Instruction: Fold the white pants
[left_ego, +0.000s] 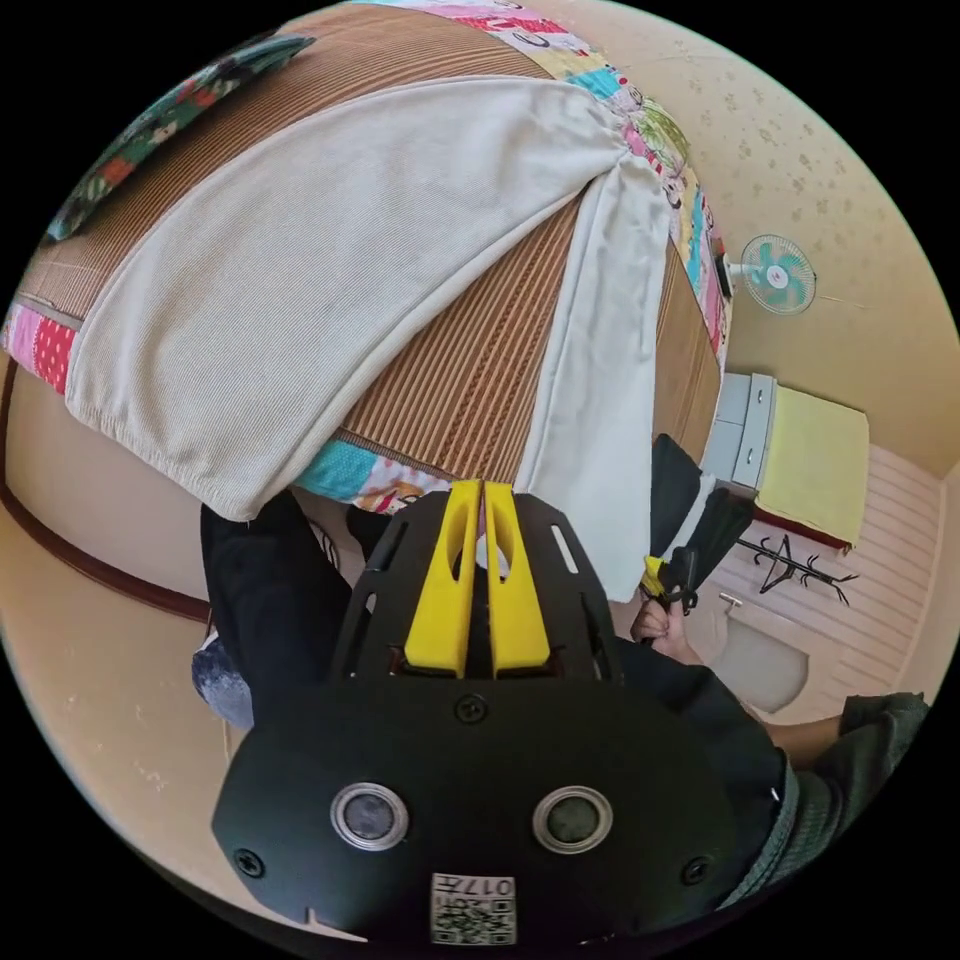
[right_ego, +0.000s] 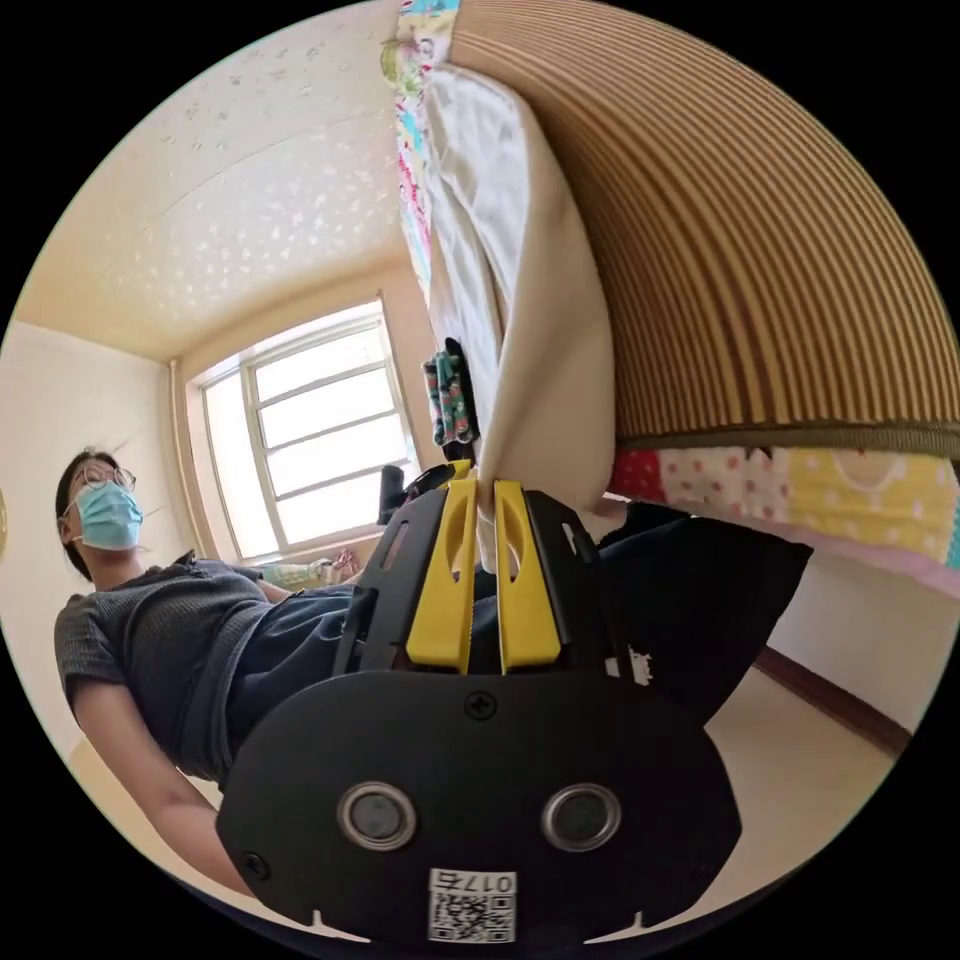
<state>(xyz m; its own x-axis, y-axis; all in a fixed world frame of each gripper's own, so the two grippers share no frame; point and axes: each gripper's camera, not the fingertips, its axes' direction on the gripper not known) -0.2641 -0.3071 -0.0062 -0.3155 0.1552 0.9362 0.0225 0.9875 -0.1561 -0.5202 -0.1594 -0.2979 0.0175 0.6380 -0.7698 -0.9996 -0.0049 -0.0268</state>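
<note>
White pants (left_ego: 300, 290) lie spread on the striped mat (left_ego: 480, 370) of the bed, both leg ends hanging over the bed edge toward the person. Left gripper (left_ego: 484, 500) has its jaws closed together with nothing visibly between them; right gripper (right_ego: 484, 500) jaws sit nearly closed, pinching the hem of one hanging leg. Risk: that thin hem bite could slip when lifted, and the unheld leg may drag unevenly, skewing the fold

striped mat (left_ego: 470, 370), wall fan (left_ego: 778, 274), window (right_ego: 310, 430)
</note>
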